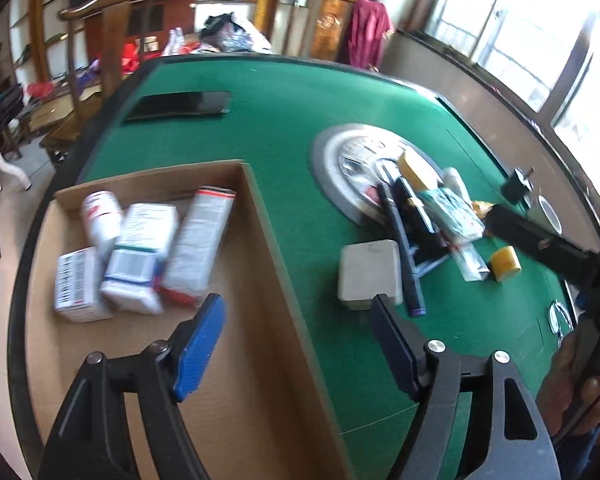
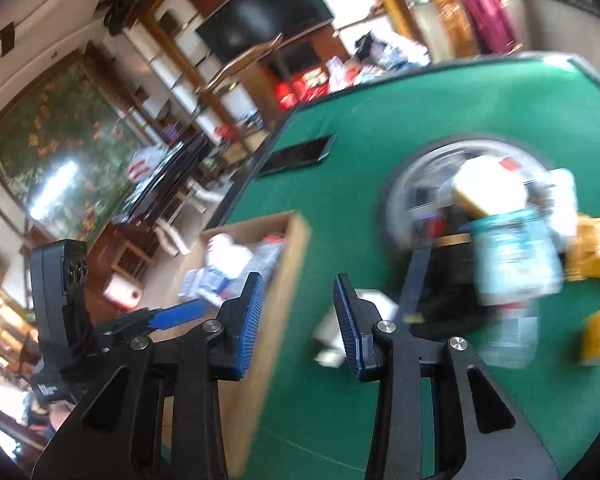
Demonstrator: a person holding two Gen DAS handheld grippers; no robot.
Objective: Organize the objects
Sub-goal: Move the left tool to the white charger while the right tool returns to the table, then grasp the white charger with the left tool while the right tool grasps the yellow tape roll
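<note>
A cardboard box (image 1: 260, 248) on the green table holds several white medicine boxes (image 1: 136, 256) and a white bottle (image 1: 100, 216). My left gripper (image 1: 300, 320) is open and empty above the box's right wall. To its right lie a white square box (image 1: 370, 274), a pile with a teal packet (image 1: 452, 210), a dark case (image 1: 414, 204) and a yellow jar (image 1: 506, 263). My right gripper (image 2: 298, 304) is open and empty, above the table between the cardboard box (image 2: 288, 264) and the blurred pile (image 2: 516, 256). The white square box (image 2: 340, 332) lies just beyond its right finger.
A round silver panel (image 1: 340, 164) sits in the table's middle, under part of the pile. A black phone (image 1: 180, 105) lies at the far left of the table. The right gripper's body (image 1: 540, 236) shows at the right. Wooden chairs and shelves stand beyond the table.
</note>
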